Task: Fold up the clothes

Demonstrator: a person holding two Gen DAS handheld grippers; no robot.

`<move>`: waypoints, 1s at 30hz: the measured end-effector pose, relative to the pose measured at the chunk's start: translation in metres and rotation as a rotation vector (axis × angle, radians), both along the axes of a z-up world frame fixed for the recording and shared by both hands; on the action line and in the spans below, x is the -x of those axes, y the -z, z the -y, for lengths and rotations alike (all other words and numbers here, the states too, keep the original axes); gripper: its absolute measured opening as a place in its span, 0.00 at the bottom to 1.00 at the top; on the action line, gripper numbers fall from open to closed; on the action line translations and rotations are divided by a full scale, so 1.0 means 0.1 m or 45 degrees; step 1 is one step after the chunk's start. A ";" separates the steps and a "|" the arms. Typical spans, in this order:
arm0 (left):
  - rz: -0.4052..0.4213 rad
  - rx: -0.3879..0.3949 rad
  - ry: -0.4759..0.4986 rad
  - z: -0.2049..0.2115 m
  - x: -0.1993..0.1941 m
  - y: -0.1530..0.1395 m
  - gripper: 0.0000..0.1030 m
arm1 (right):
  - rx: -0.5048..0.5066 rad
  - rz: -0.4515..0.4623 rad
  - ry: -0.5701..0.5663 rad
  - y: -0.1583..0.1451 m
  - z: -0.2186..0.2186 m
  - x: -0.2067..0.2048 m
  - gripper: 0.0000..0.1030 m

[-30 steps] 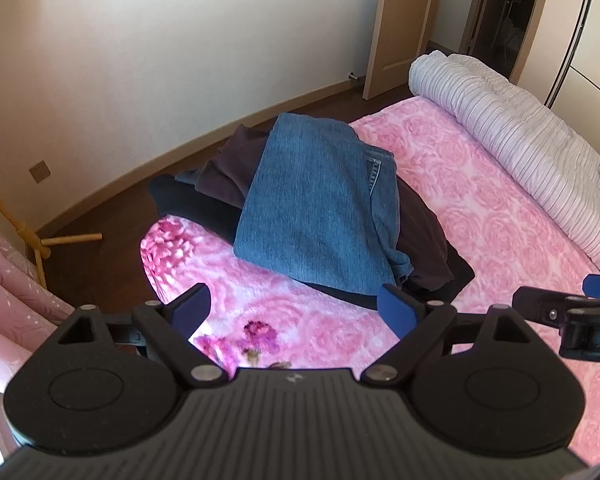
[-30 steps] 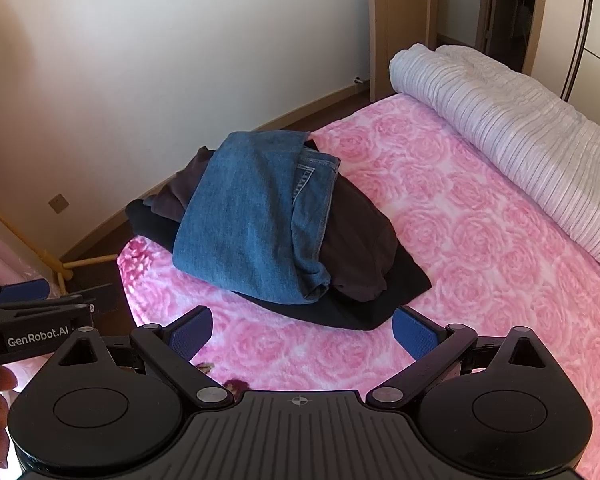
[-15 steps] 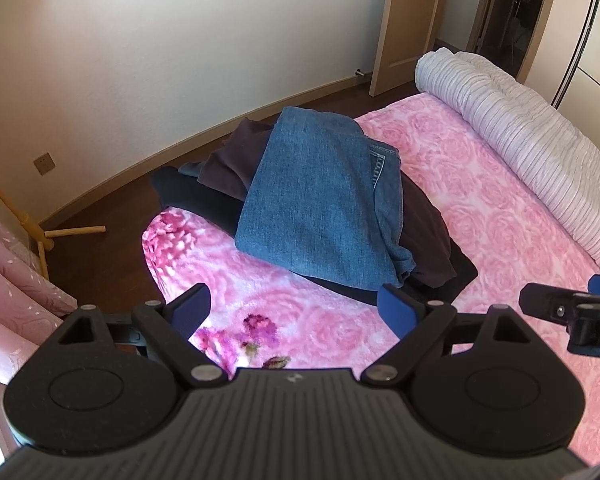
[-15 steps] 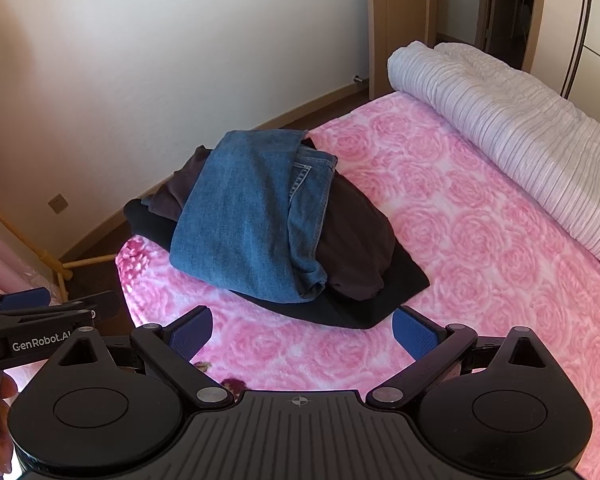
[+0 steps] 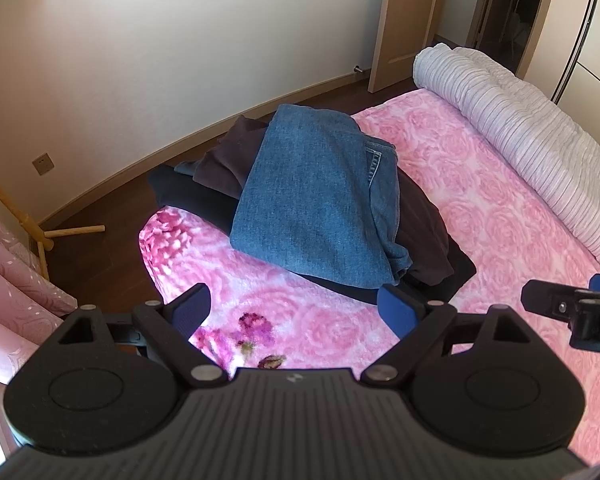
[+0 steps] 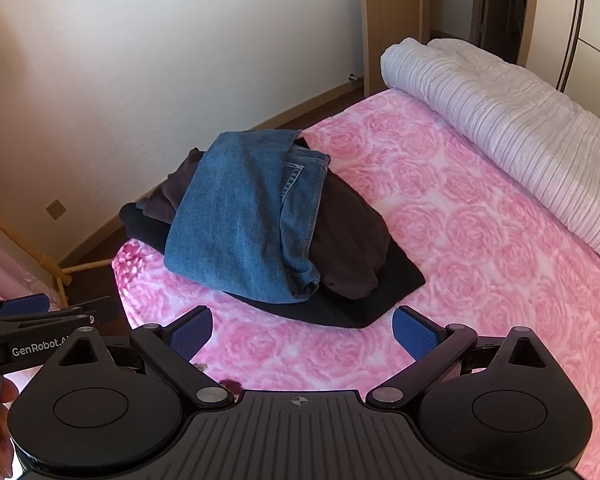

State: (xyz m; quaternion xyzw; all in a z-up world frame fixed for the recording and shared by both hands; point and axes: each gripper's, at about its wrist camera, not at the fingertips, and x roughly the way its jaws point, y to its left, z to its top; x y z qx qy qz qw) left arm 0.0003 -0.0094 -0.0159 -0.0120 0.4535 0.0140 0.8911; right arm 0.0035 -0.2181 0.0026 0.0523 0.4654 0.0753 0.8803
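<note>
Folded blue jeans (image 5: pixel 312 200) lie on top of a dark brown garment (image 5: pixel 420 224) and a black garment (image 5: pixel 188 196), stacked at the corner of the pink rose bedspread (image 5: pixel 480 200). The same jeans (image 6: pixel 240 216) show in the right wrist view, on the brown garment (image 6: pixel 348 236) and black garment (image 6: pixel 396 280). My left gripper (image 5: pixel 294 306) is open and empty, just short of the pile. My right gripper (image 6: pixel 302 330) is open and empty, also short of the pile. Each gripper shows at the edge of the other's view.
A rolled striped white quilt (image 5: pixel 532 148) lies along the far right of the bed. Dark wooden floor (image 5: pixel 100 240), a wall and an open door (image 5: pixel 404 20) are beyond the bed corner. Pink curtains (image 5: pixel 12 288) and a wooden stand (image 5: pixel 40 232) are at left.
Both grippers have drawn back and risen slightly from the pile; the left view has shifted so the pile sits a little further right. Both stay open.
</note>
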 end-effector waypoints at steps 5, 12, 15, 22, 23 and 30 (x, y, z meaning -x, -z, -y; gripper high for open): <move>-0.011 -0.007 0.005 0.00 -0.04 0.00 0.86 | -0.006 -0.001 0.004 0.01 0.03 -0.01 0.97; -0.018 -0.015 0.006 0.05 -0.03 0.03 0.86 | -0.020 -0.008 0.009 0.03 0.09 -0.01 0.97; -0.020 -0.013 0.011 0.06 -0.04 0.03 0.86 | -0.022 -0.009 0.007 0.04 0.11 -0.01 0.97; -0.021 -0.021 0.022 0.09 -0.05 0.02 0.86 | -0.028 -0.008 0.008 0.05 0.14 -0.01 0.97; -0.021 -0.023 0.022 0.09 -0.05 0.02 0.86 | -0.030 -0.009 0.008 0.05 0.14 -0.01 0.97; -0.030 -0.039 0.018 0.13 -0.05 0.04 0.86 | -0.044 -0.013 0.005 0.07 0.19 -0.04 0.97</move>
